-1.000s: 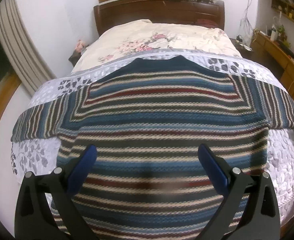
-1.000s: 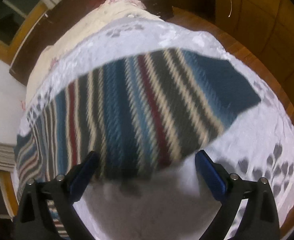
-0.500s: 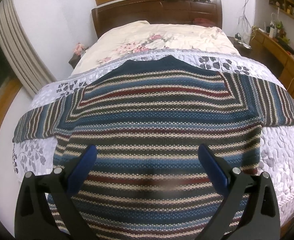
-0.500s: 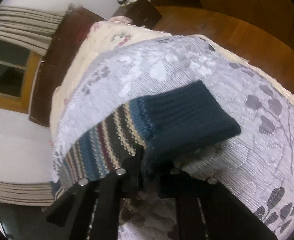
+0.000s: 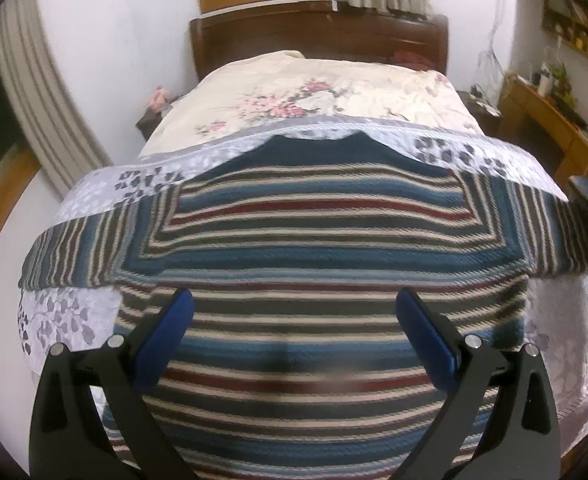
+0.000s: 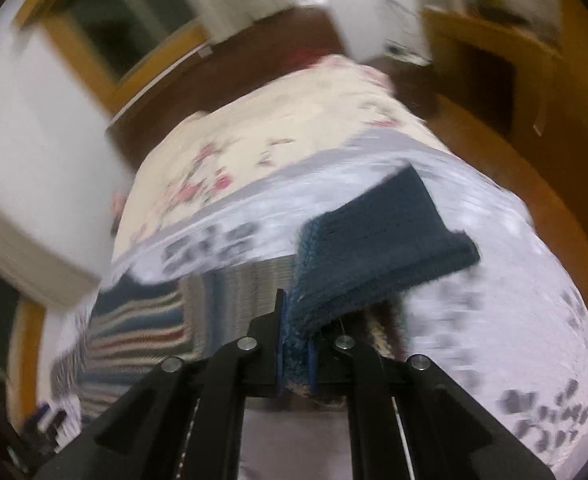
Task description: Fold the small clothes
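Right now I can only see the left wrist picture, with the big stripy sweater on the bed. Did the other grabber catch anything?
Observer: Yes. The right gripper is shut on the sweater's dark blue cuff, at the end of the right sleeve.
Operator: Is the cuff lying flat on the bed?
Observer: No. It sticks up from the jaws, lifted off the grey leafy bedspread.
Operator: What's next to the bed on that side?
Observer: A brown wooden floor, past the bedspread's edge.
Operator: Is that picture clear?
Observer: No, it is smeared with blur, so fine details are hard to tell.
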The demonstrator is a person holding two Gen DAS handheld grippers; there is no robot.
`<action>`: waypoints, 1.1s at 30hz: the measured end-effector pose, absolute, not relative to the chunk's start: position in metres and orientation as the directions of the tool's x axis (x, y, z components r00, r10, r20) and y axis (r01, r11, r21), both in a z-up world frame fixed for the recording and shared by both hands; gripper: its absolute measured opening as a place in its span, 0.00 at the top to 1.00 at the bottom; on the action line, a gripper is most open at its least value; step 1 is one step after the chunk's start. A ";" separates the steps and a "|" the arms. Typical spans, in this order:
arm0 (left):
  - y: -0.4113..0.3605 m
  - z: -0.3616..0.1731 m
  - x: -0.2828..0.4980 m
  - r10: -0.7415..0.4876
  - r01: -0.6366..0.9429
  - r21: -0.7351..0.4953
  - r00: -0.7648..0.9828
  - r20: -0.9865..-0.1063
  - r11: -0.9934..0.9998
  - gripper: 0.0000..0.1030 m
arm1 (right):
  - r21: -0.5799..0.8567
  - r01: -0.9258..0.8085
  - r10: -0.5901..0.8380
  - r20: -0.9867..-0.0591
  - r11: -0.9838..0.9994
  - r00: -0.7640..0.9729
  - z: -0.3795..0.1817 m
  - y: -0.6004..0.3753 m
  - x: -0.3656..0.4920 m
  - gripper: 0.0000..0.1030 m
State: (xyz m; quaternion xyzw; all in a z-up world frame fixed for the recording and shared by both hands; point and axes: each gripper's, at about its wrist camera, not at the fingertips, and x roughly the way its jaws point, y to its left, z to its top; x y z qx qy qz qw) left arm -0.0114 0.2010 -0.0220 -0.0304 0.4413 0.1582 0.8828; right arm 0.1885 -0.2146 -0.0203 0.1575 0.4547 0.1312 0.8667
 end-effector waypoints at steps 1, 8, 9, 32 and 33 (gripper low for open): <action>0.210 -0.022 -0.014 0.256 -0.318 0.081 0.559 -0.789 0.945 0.03 | 0.379 -0.114 0.376 -0.746 0.918 0.549 -0.018 -0.195 0.187 0.92; 0.268 -0.020 -0.039 0.287 -0.368 0.076 0.564 -0.775 0.927 0.03 | 0.340 -0.295 0.445 -0.761 0.893 0.472 -0.025 -0.048 0.165 0.93; 0.274 -0.021 -0.042 0.284 -0.370 0.070 0.563 -0.776 0.926 0.03 | 0.340 -0.311 0.454 -0.764 0.887 0.459 -0.029 -0.031 0.164 0.93; 0.230 -0.050 0.040 -0.046 -0.164 -0.170 0.575 -0.817 0.972 0.03 | 0.310 -0.344 0.438 -0.804 0.886 0.402 -0.056 -0.021 0.103 0.58; 0.223 -0.055 0.049 -0.069 -0.148 -0.183 0.565 -0.822 0.972 0.03 | 0.302 -0.329 0.424 -0.806 0.894 0.413 -0.055 -0.030 0.101 0.57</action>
